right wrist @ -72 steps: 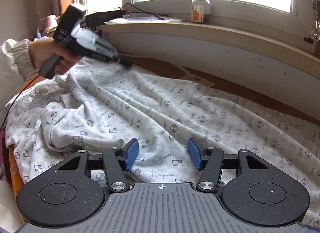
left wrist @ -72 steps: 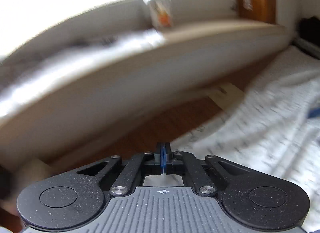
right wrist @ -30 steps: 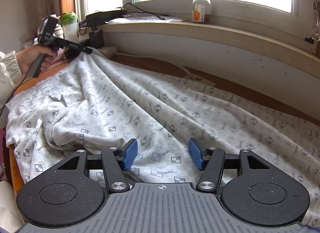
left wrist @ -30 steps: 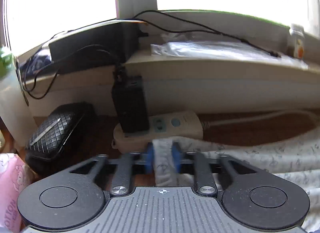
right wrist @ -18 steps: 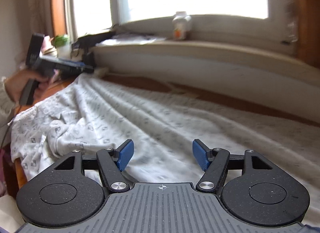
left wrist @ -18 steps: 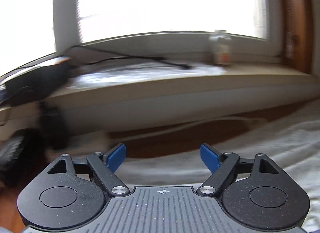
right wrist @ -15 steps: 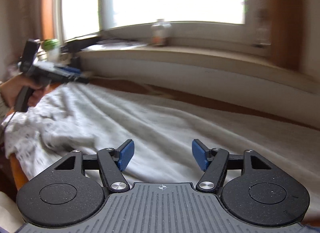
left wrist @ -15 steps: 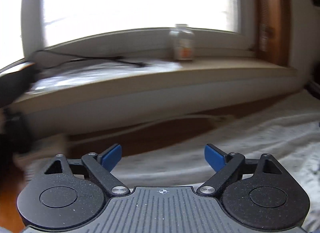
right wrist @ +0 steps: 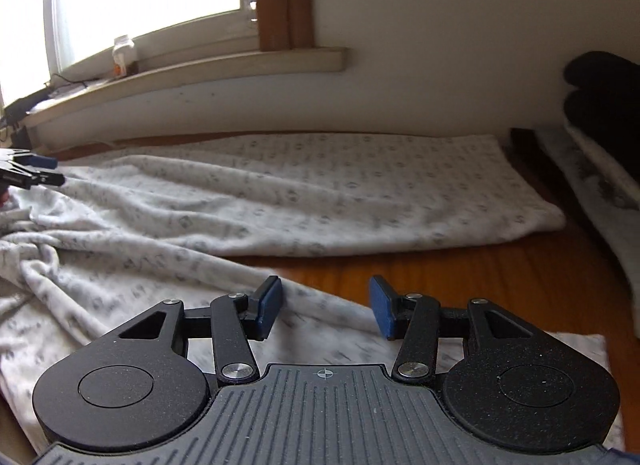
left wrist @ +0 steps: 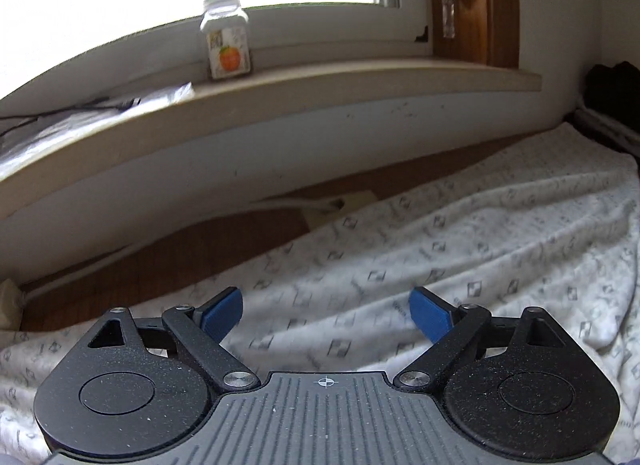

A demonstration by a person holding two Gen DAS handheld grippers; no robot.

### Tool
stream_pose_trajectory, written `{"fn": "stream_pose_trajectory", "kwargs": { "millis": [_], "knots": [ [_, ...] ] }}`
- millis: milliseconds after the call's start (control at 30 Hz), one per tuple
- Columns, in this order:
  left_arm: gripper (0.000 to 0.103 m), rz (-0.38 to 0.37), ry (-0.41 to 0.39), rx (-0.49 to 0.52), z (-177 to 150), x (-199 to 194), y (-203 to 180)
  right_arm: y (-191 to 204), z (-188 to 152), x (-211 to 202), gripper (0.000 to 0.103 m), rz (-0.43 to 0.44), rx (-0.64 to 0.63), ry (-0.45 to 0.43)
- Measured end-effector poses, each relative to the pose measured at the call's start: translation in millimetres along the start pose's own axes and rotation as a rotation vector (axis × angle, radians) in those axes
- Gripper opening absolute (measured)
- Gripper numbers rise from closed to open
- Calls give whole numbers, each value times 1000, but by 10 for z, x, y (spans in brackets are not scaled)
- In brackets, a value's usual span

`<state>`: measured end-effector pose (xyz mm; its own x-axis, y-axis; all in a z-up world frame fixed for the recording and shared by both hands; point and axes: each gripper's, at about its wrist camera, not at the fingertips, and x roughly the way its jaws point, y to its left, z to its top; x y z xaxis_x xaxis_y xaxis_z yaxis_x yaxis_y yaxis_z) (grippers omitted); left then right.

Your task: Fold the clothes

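Observation:
A white garment with a small grey square print [right wrist: 320, 193] lies spread and wrinkled across the wooden table [right wrist: 480, 277]. In the right wrist view my right gripper [right wrist: 325, 307] hovers over the garment's near edge, where cloth meets bare wood. Its jaws are closing, with nothing pressed between the blue pads. My left gripper [left wrist: 326, 315] stands wide open just above the garment [left wrist: 440, 249], holding nothing. The left gripper [right wrist: 28, 173] also shows at the far left of the right wrist view, over the cloth's far left end.
A jar with an orange label [left wrist: 228, 43] stands on the windowsill [left wrist: 280, 93] behind the table. A cord [left wrist: 296, 203] runs along the wall. At the right are a dark bundle [right wrist: 604, 89] and a grey-white cloth [right wrist: 600, 201].
The left gripper let go of the garment corner by the power strip, opened wide and swung right. The right gripper swung right to the garment's right end, and its jaws narrowed a little.

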<state>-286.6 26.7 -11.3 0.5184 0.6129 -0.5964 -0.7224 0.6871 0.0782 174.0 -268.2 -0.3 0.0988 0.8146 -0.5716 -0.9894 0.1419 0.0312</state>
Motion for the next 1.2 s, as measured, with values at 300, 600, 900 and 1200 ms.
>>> {"fn": "stream_pose_trajectory", "kwargs": {
  "millis": [300, 600, 900, 1200],
  "knots": [
    [95, 26, 2, 19, -50, -140, -47, -254, -259, -292, 48, -51, 26, -60],
    [82, -137, -86, 104, 195, -628, -713, -420, -322, -586, 54, -134, 79, -88],
    [31, -412, -27, 229, 176, -632, -1563, -706, -526, -789, 54, -199, 156, -89],
    [33, -414, 58, 267, 65, -462, -1686, -869, -489, -656, 55, -211, 181, -96]
  ]
}}
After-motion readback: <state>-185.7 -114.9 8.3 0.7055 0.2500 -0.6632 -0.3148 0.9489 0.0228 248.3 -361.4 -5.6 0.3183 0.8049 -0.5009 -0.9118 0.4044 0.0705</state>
